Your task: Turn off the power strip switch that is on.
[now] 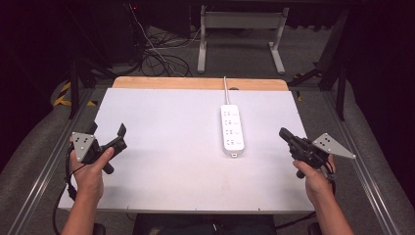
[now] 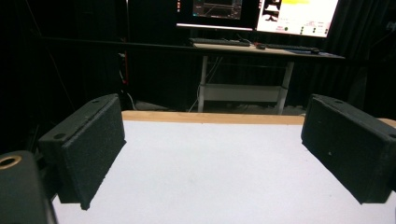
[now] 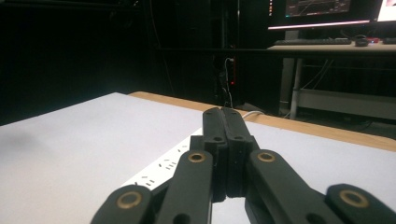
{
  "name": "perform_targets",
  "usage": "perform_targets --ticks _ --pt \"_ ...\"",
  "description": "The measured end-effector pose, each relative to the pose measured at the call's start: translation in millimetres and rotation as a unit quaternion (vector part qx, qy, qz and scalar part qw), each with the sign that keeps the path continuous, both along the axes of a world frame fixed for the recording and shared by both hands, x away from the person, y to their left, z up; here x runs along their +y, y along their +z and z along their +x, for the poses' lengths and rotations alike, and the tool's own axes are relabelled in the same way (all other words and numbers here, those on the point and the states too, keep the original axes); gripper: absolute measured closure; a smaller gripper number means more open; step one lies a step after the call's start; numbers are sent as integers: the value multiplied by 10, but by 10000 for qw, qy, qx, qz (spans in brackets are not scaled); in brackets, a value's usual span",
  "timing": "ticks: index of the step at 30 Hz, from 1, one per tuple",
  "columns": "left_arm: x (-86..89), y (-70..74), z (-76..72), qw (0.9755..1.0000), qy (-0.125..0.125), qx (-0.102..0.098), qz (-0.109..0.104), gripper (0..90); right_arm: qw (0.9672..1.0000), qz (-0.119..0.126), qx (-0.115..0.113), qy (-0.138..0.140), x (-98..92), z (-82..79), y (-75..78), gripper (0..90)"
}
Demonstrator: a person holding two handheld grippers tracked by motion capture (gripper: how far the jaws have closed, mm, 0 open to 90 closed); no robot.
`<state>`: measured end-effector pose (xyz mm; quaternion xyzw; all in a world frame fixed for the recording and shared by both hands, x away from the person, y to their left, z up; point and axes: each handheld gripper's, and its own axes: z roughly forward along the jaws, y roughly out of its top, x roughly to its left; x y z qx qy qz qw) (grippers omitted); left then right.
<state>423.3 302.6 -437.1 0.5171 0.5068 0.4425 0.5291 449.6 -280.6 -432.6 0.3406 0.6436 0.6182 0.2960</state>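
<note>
- High view: the white power strip [image 1: 232, 129] lies flat on the white tabletop [image 1: 161, 161], its cord running off the far edge.
- Your right gripper [image 1: 285, 134] sits just right of the power strip, apart from it, jaws pressed together on nothing.
- Your left gripper [image 1: 105, 129] hovers well left of the power strip, jaws spread wide, nothing between them.
- Right gripper view: the power strip [image 3: 163, 170] lies just beyond the jaws.

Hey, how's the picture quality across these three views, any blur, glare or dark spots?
High view: the white table is evenly lit, the power strip sharp, the surroundings dark. Left gripper view: the monitors glare, blown out. Right gripper view: the shut right claw looms soft up close, with a black background.
</note>
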Motion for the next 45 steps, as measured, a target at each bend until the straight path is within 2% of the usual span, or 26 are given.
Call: perform_targets --ticks 2,3,5,6,12,13,17,21,32,39,45 --pt "0 0 -1 10000 -10 6 -13 68 9999 131 52 -29 -23 9 -11 826" --pt "1 0 -3 10000 -5 3 -3 67 9999 135 66 -74 -31 18 -18 772" --pt "2 1 -8 10000 -15 -5 3 67 9989 340 226 -213 -37 43 -38 644" --pt "4 3 -11 10000 -20 -9 8 68 9987 355 256 -263 -37 50 -43 592" --pt "1 1 -8 10000 -51 -8 25 66 9970 591 331 -373 -35 94 -35 272" --pt "1 0 -6 10000 -64 -1 38 65 9963 670 345 -417 -31 91 -31 194" --pt "-3 0 -5 10000 -73 -2 49 65 9968 605 287 -446 -26 97 -28 80" --pt "-4 0 -8 10000 -72 -14 51 64 9970 604 258 -417 -9 81 -20 39" --pt "-3 1 -8 9999 -97 -8 26 63 9980 419 248 -414 35 61 -24 50" --pt "-6 25 -102 9999 -99 -90 31 63 9983 295 288 -407 46 45 -45 55" --pt "6 20 -63 9999 -73 -71 9 63 9981 280 371 -396 45 75 -77 58"
